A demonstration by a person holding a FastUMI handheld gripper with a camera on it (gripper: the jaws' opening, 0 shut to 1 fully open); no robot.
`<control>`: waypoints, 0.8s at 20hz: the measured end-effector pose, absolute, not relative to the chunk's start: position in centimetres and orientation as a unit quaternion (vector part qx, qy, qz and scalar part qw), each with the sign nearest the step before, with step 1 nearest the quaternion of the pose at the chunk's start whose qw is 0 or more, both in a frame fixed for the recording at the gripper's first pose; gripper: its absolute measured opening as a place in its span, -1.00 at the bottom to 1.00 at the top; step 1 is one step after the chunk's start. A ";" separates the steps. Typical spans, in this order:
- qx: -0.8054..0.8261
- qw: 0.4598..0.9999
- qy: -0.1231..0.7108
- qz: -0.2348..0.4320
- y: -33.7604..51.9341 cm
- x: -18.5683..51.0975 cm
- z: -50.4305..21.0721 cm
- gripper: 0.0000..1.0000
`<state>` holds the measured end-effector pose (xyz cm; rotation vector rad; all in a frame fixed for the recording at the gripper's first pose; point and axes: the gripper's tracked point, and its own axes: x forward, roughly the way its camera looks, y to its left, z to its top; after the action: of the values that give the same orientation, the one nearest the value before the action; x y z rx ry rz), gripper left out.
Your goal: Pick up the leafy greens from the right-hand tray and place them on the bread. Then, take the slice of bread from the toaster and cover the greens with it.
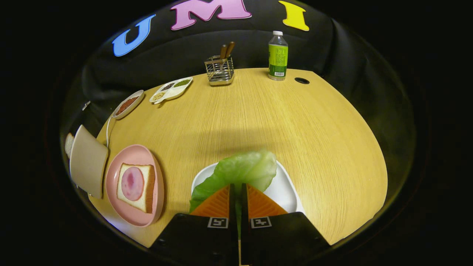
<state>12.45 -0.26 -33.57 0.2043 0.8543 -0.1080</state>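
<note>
My gripper (236, 190) is shut on a pale green leaf (244, 170), which sticks out ahead of the fingertips and hangs over the white tray (284, 190). Whether the leaf still touches the tray, I cannot tell. To the left lies a pink plate (112, 173) holding a bread slice (146, 190) topped with a round slice of ham (132, 183). Left of the plate stands a beige toaster (87, 160), and a slice of bread (69, 145) pokes out of its far side.
On the round wooden table (258, 118), far side: a wire utensil holder (220, 70), a green-labelled bottle (278, 55), a divided white dish (170, 89) of grains, a small oval dish (127, 104), a cable hole (302, 80). The toaster's white cord (108, 129) runs by the plate.
</note>
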 end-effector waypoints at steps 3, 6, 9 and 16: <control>0.096 0.911 0.399 -0.048 -0.3 12.7 -31.8 -0.86; 0.098 0.914 0.390 -0.044 -0.3 12.8 -30.1 -0.85; 0.090 0.920 0.379 -0.038 -0.3 12.8 -27.8 -0.86; 0.060 0.933 0.354 -0.009 1.6 12.5 -21.5 -0.85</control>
<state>12.55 1.56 -21.50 0.1217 0.7232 -0.0176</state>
